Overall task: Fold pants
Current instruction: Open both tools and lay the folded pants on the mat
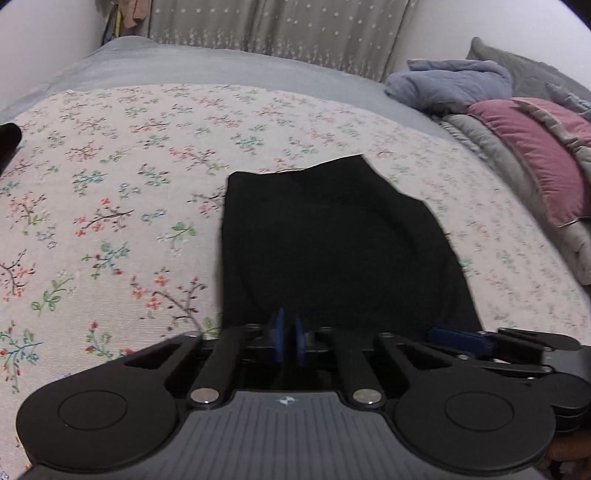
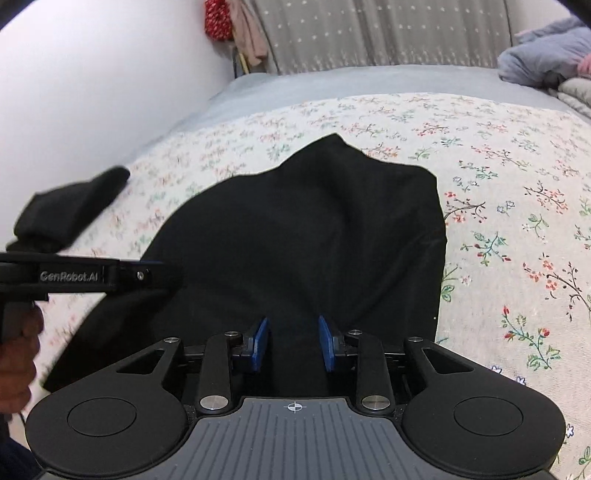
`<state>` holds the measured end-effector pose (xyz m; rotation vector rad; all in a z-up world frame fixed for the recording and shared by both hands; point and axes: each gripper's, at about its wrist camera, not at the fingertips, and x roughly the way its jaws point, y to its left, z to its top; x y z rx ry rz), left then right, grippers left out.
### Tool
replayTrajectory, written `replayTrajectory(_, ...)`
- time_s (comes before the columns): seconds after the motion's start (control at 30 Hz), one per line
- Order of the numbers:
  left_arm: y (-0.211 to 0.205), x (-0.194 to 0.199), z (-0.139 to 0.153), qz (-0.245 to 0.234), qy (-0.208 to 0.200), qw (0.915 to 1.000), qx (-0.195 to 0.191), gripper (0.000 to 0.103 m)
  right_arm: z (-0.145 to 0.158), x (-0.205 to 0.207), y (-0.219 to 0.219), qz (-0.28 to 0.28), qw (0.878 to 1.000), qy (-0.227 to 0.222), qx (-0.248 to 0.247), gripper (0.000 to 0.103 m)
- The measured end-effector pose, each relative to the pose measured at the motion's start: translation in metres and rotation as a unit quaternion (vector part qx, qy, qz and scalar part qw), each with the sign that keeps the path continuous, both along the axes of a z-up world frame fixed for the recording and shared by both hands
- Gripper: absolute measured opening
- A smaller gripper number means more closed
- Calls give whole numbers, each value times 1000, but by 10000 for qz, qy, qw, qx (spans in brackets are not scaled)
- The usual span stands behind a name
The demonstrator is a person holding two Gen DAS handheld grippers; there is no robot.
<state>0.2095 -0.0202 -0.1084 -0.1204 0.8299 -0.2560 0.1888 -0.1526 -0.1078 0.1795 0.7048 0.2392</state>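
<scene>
Black pants (image 2: 295, 236) lie folded into a compact block on the floral bedspread (image 1: 110, 206) — roughly squared, matte, w/ a soft ridge running up the middle and a peaked far edge at 12 o'clock in my right wrist view. Fabric is too dark to make out seams or waistband. A second dark cloth piece (image 2: 70, 214) sits at 9–10 o'clock in that view, apart from the main block; can't tell if it's part of the same pants.

My left gripper (image 1: 289, 338) hovers at the near edge of the pants, blue pads (image 1: 277, 332) nearly pressed together w/ only a thin slit between — nothing visibly pinched. My right gripper (image 2: 293, 341) has its pads spread partway, black cloth showing behind the gap, not clamped on it. From the right view the left tool crosses in at 9 o'clock, a hand (image 2: 18, 354) gripping its handle.

No containers here. At 2 o'clock in the left view, a maroon pillow (image 1: 535, 162) leans on grey bedding, w/ a crumpled blue-grey garment (image 1: 454, 85) beyond it; grey curtain (image 1: 277, 33) at 12.
</scene>
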Motion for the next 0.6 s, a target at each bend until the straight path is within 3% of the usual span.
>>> replayTrajectory(0.17, 2, -11, 13, 27, -234, 9997, -55, 12, -1, -4, -3, 27, 10000, -80, -11, 28)
replayTrajectory(0.23, -2, -28, 25, -183, -486, 9986, -47, 12, 8, -12, -7, 24, 9997, -207, 155, 32)
replayTrajectory(0.33, -12, -44, 24, -468, -499, 9977, 19, 12, 16, -35, -8, 359, 9983, -422, 160, 31)
replayTrajectory(0.43, -22, -51, 5, -548, -298, 9974, 375, 12, -3, -40, -3, 441, 9989, 49, -164, 31)
replayTrajectory(0.5, -25, -52, -5, -539, -306, 9964, 574, 12, -7, -44, 2, 485, 9982, 27, -360, 31)
replayTrajectory(0.6, -22, -55, -4, -527, -319, 9965, 558, 12, -6, -46, 0, 708, 9965, 206, -395, 32)
